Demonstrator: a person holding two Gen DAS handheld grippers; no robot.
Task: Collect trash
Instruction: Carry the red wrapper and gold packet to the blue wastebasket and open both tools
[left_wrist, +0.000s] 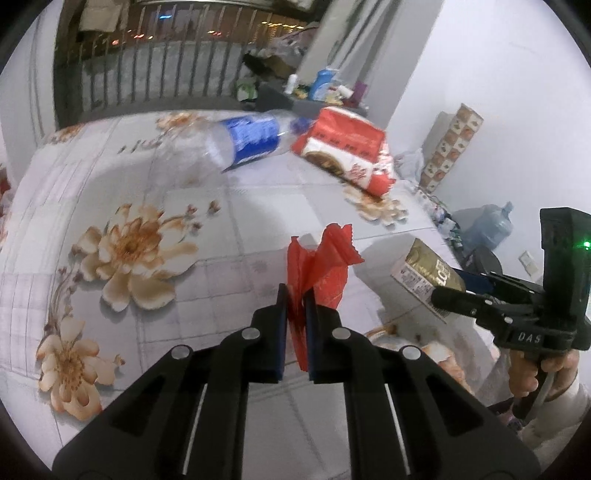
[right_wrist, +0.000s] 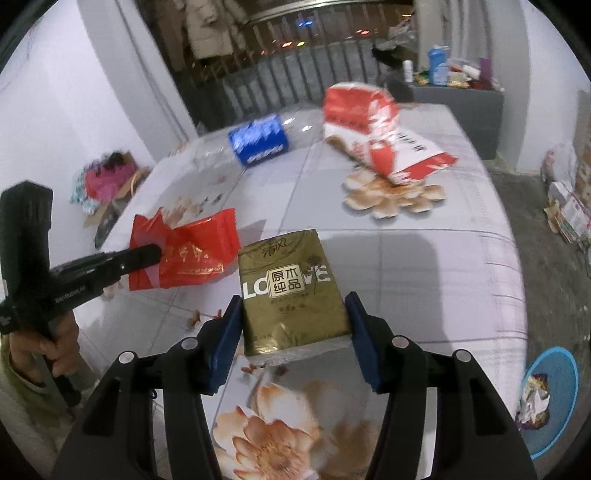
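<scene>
My left gripper (left_wrist: 295, 297) is shut on a red plastic wrapper (left_wrist: 323, 264) and holds it above the flowered table (left_wrist: 166, 229). The wrapper also shows in the right wrist view (right_wrist: 192, 254), with the left gripper (right_wrist: 155, 253) at its left side. My right gripper (right_wrist: 293, 314) is shut on a gold tissue pack (right_wrist: 290, 291) held over the table; the pack shows in the left wrist view (left_wrist: 428, 278) too. An empty bottle with a blue label (left_wrist: 236, 142) (right_wrist: 258, 142) and a red and white bag (left_wrist: 349, 149) (right_wrist: 373, 127) lie at the far side.
A blue bin (right_wrist: 554, 402) with wrappers stands on the floor at the right. A grey cabinet (right_wrist: 476, 99) with bottles is at the back. A water jug (left_wrist: 487, 225) and boxes (left_wrist: 450, 147) stand by the wall. Clutter (right_wrist: 107, 181) lies on the floor at the left.
</scene>
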